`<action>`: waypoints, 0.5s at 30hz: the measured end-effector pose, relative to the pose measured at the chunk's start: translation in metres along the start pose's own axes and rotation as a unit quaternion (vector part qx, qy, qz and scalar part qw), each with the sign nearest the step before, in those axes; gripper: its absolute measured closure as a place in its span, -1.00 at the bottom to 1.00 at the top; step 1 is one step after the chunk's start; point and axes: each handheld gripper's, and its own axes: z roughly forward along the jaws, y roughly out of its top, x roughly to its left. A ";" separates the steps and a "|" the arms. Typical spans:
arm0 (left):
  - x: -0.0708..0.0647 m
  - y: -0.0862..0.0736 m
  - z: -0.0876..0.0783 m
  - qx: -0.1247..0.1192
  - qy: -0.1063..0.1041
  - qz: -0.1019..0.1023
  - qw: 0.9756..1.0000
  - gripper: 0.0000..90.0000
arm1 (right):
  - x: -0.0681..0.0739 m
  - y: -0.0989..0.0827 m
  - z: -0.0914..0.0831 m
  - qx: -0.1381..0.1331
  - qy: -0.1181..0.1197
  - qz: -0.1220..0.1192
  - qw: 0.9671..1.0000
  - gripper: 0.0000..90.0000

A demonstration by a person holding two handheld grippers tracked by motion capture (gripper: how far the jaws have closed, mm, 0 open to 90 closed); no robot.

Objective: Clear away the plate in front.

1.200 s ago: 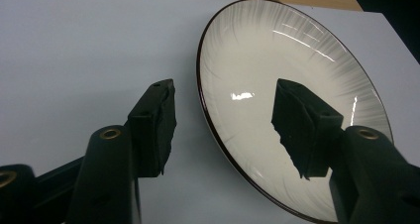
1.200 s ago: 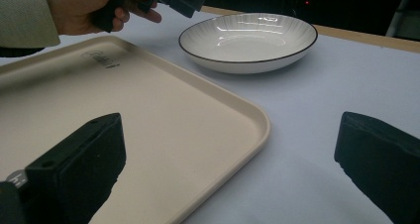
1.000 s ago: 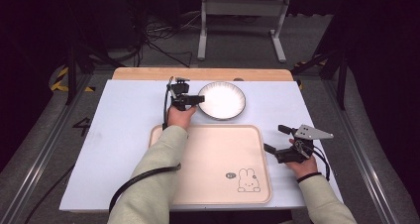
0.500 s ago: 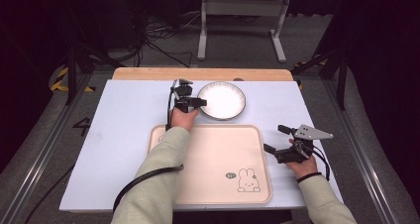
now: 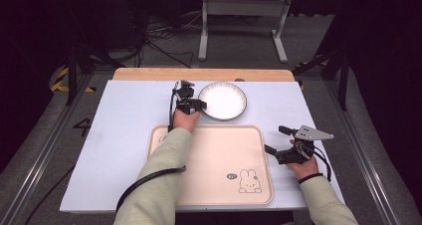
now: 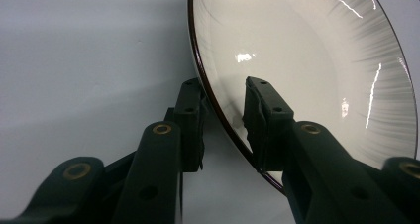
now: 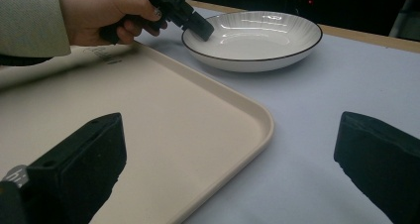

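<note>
The pale blue table (image 5: 124, 135) spreads across the high view, and on its near side lies the big cream tray (image 5: 214, 160), bare but for a small rabbit print (image 5: 249, 181) near its right front corner. Just beyond the tray's far edge sits the white plate (image 5: 224, 100) with a thin dark rim, resting flat on the table, close to the tray without touching it. Now the hands: the left sleeve (image 5: 159, 180) reaches diagonally over the tray's left part, and the left gripper (image 5: 199, 104) is right at the plate's left edge. From its own camera, the left gripper (image 6: 225, 110) straddles the plate (image 6: 307, 70) rim, one jaw outside on the table side, one inside over the bowl of the plate; the jaws have just been closing with the rim between them, yet a sliver of gap shows on each side, so no pinch yet. The right gripper (image 5: 271, 151) hovers off the tray's right edge, pointing left; in its own view the right gripper (image 7: 228, 149) has jaws spread wide, nothing between them, the tray (image 7: 148, 115) corner and plate (image 7: 252, 38) ahead
</note>
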 end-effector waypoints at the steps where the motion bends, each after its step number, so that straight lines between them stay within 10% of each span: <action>1: 0.001 0.000 0.000 0.002 -0.004 -0.005 1.000 0.56 | 0.000 0.000 0.000 0.001 0.001 0.000 1.000 -0.99; 15: -0.002 0.001 0.000 0.002 0.008 0.004 1.000 0.55 | 0.001 0.000 0.001 0.003 -0.002 -0.005 1.000 -0.98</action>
